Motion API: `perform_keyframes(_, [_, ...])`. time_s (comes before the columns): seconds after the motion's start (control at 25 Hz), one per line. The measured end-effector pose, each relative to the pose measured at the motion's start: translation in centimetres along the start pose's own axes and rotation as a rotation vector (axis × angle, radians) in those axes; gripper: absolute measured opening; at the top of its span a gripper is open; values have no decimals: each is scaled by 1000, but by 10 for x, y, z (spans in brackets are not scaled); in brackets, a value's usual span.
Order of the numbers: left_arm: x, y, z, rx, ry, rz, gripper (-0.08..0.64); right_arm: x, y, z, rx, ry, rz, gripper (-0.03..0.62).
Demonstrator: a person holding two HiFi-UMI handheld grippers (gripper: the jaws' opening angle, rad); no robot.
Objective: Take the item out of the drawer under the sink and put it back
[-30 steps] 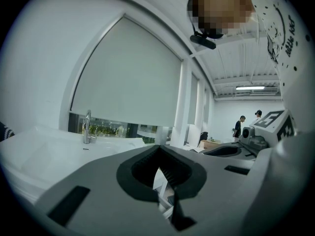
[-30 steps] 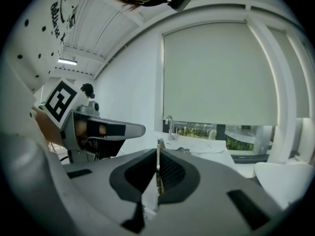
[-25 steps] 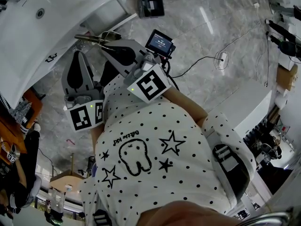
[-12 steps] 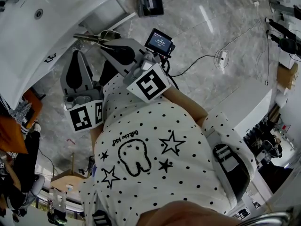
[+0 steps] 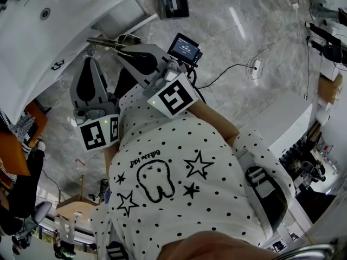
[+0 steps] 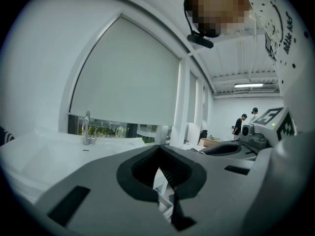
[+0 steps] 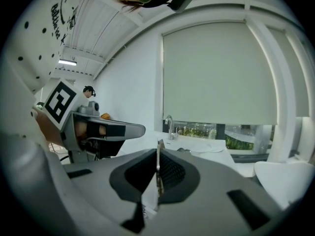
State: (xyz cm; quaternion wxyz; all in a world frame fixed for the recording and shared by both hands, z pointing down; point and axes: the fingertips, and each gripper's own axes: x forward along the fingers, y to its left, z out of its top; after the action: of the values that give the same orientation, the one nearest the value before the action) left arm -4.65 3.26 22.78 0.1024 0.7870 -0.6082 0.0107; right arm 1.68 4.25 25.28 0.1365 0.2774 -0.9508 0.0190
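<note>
Head view looks down over a dotted shirt (image 5: 173, 172), and both tools are held close against it, side by side. The left gripper (image 5: 90, 61) sits beside the right gripper (image 5: 117, 49), each with its marker cube (image 5: 172, 97) nearest the body and its tips aimed at the white sink (image 5: 32, 47) over a marbled floor (image 5: 244, 31).

In the left gripper view the jaws are pressed together with nothing between them. In the right gripper view the pads meet along a thin seam, clenched on nothing. Beyond the tips both gripper views show the sink top and a chrome faucet (image 6: 87, 128) in front of a drawn blind (image 6: 128, 77). Far off, two people (image 6: 248, 122) stand in the room.

The drawer under the sink and the item in it cannot be made out in any view, so I judge that neither tool has gone for the drawer. Both tools point over the rim, too high for a drawer below it.

To do this step well, I would:
- lower the tools until the drawer front shows between the jaws
- open one gripper before reaching for the handle
- close squarely on the handle and pull straight out, so the drawer does not bind
- keep the other gripper free and open for the item

A skewed pull or a half-shut jaw could slip off.
</note>
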Motion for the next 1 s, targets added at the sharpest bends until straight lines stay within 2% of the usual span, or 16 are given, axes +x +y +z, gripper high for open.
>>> perform_keyframes(0.2, [0,0,0,2,0,1,-5,0,-1,1,-4,-1,3,14])
perform_keyframes(0.56, [-2,2,-5,-46,-17,3,-5,-8,-7,-9,6,32,-32,14])
perform_keyframes(1.0, [0,13,-13,-76,-11,35,-5,-1,-21,-26,-212,106,-32,14])
